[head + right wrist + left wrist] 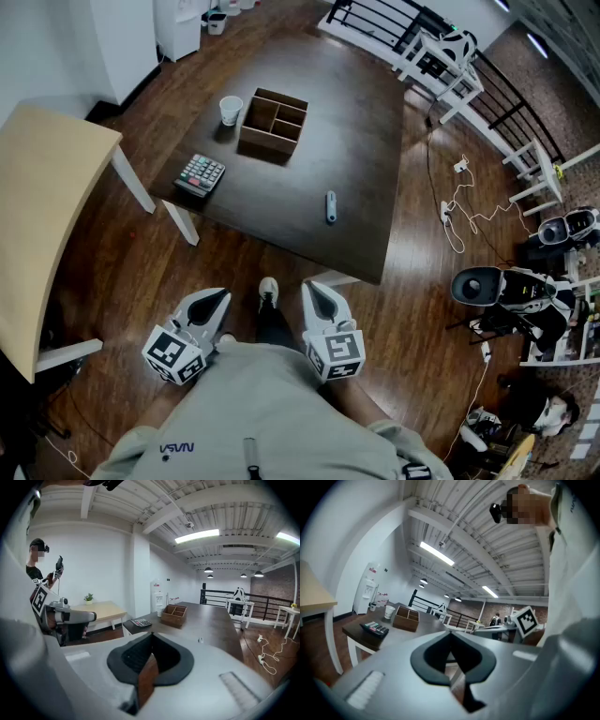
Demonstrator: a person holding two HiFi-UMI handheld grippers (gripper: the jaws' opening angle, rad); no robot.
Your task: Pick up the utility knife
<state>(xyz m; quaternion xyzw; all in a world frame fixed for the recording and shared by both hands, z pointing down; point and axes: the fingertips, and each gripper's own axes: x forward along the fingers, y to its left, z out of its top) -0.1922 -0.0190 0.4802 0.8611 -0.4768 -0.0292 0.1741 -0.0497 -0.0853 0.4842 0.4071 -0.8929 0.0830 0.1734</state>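
Observation:
The utility knife [330, 207], a slim blue-grey piece, lies near the front right part of the dark table [356, 112]. It shows as a tiny speck [200, 640] in the right gripper view. Both grippers hang close to the person's body, short of the table's near edge. My left gripper [215, 299] is shut with nothing in it, its tips meeting [450, 634]. My right gripper [315, 290] is likewise shut and empty [151, 637]. The knife is well ahead of both, nearer the right one.
On the table stand a white cup [231, 110], a wooden divided box [274, 124] and a calculator [201, 174]. A light wooden table [47, 206] stands at the left. Cables [461, 211] and gear [497, 286] lie on the floor at the right.

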